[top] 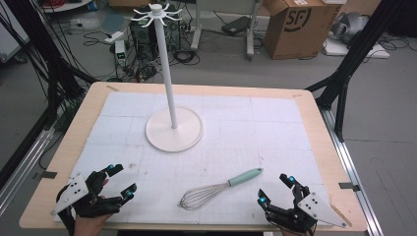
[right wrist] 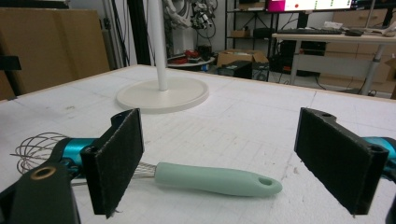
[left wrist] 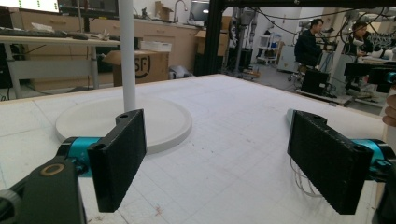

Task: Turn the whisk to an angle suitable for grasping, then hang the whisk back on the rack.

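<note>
Nothing started: wire whisk with mint-green handle [top: 220, 189] is lying untouched in front of the white hook stand [top: 173, 129]; left gripper [top: 119, 181] and right gripper [top: 276, 188] are flanking it, jaws wide apart, empty.

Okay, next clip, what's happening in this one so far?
Nothing is being handled yet. A person holds a tool in each hand at the near edge of the table; the left tool and right tool both have their jaws wide open and empty. A whisk with a pale green handle lies flat on the white mat, just ahead of the right tool. A white hook stand is upright at mid-table with nothing hung on it.
</note>
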`<action>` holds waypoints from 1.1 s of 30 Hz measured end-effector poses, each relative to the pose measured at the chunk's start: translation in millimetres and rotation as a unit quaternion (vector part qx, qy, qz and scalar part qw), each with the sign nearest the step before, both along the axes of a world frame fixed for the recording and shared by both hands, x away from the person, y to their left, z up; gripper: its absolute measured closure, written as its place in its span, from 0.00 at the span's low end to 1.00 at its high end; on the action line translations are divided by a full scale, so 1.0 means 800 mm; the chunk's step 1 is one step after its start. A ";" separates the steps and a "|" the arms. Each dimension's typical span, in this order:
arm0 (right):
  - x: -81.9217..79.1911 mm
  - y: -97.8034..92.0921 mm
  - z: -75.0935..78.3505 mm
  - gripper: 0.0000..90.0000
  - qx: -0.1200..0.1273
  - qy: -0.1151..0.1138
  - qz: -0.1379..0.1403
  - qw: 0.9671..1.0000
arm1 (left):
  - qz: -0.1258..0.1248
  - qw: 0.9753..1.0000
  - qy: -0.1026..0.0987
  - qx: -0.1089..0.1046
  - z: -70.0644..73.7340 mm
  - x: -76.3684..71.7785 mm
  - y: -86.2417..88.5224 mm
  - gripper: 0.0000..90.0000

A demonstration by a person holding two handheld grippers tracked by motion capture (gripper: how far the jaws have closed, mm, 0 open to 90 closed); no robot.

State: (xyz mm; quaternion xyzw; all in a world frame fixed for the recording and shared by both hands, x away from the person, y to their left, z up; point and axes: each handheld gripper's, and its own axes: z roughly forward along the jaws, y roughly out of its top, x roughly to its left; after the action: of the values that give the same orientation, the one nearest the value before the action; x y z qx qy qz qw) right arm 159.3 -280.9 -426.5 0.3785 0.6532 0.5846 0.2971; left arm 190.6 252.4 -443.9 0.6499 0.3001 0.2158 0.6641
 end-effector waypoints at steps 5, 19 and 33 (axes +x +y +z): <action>0.001 0.001 0.000 0.16 0.001 -0.001 0.001 1.000 | 0.002 1.000 0.001 0.002 0.000 -0.002 0.001 0.22; 0.005 0.004 0.000 0.16 0.001 -0.001 0.007 1.000 | 0.009 1.000 0.001 0.003 0.000 -0.004 0.004 0.23; 0.008 0.006 -0.001 0.16 0.003 0.003 0.007 1.000 | -0.026 1.000 0.000 0.009 0.030 0.005 -0.017 0.21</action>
State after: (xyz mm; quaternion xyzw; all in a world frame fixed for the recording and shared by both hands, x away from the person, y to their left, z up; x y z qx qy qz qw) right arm 165.7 -276.5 -427.6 0.3764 0.6553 0.5873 0.2897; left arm 194.6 238.5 -419.8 0.6638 0.2808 0.2010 0.6634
